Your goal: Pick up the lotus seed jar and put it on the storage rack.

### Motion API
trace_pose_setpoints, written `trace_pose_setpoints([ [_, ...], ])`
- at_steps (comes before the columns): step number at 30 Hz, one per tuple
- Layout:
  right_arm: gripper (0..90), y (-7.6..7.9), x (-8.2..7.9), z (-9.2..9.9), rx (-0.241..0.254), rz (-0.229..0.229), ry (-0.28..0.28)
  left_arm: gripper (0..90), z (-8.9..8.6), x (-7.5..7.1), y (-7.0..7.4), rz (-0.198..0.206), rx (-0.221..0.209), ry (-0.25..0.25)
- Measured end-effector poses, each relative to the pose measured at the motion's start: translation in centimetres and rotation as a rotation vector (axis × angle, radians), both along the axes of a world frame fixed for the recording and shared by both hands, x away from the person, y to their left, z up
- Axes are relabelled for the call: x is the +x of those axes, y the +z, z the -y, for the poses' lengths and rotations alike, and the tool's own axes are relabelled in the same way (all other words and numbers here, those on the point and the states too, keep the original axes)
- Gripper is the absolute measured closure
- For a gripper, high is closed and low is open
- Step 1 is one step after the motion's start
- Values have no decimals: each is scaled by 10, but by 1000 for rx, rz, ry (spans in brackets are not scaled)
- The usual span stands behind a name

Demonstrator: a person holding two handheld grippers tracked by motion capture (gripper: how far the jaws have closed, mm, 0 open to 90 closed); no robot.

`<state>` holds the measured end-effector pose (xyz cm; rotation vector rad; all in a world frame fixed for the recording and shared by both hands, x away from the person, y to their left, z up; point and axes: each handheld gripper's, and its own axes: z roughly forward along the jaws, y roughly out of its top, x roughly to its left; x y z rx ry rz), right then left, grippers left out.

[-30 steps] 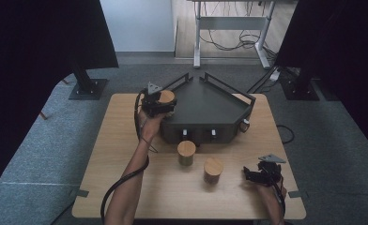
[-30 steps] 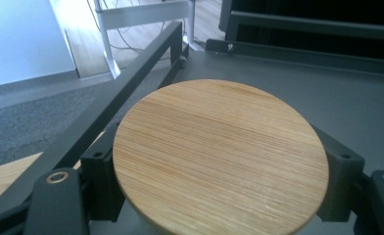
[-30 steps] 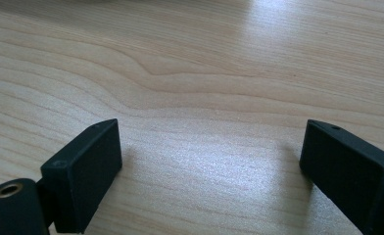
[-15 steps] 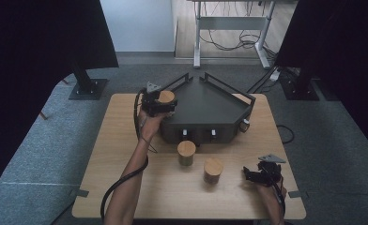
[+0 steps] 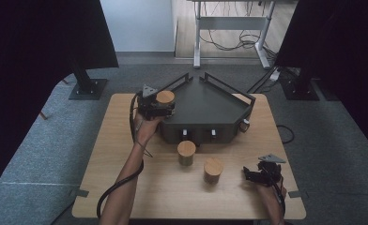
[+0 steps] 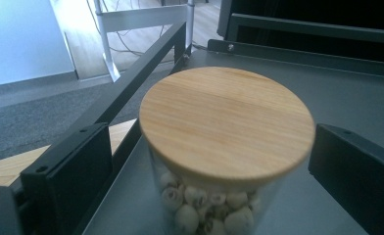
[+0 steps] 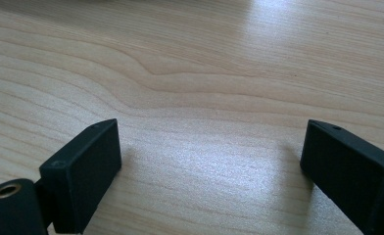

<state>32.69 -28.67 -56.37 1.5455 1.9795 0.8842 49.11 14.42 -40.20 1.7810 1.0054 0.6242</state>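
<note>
A glass jar (image 6: 219,147) with a round wooden lid, full of small pale balls, stands on the left corner of the dark grey tray (image 5: 210,105). My left gripper (image 5: 165,106) straddles this jar (image 5: 165,97). Its jaws have just been opening, and each stands a little off the glass, so it is open. Two more wooden-lidded jars (image 5: 187,152) (image 5: 213,169) stand on the table in front of the tray. At the table's near right, my right gripper (image 5: 248,174) rests low and points left. Its jaws (image 7: 209,147) are wide open over bare wood.
The tray has raised rails along its back edges and two small knobs on its front face. The light wooden table (image 5: 126,140) stands on grey carpet. Dark curtains hang at both sides, and a desk frame with cables (image 5: 229,33) stands behind.
The left gripper has shifted very slightly to the left beside the jar on the tray. The right hand and the two jars on the table have stayed put.
</note>
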Motion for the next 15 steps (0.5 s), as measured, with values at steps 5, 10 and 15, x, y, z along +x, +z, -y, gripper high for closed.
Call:
trace_pose_setpoints([
  [5,75,0,0,0,0,0,0,27,-8,-10,5,21,-1,-9],
  [10,74,0,0,0,0,0,0,28,-16,-21,9,38,-5,-20],
  [15,75,0,0,0,0,0,0,29,-21,-32,11,50,6,-33],
])
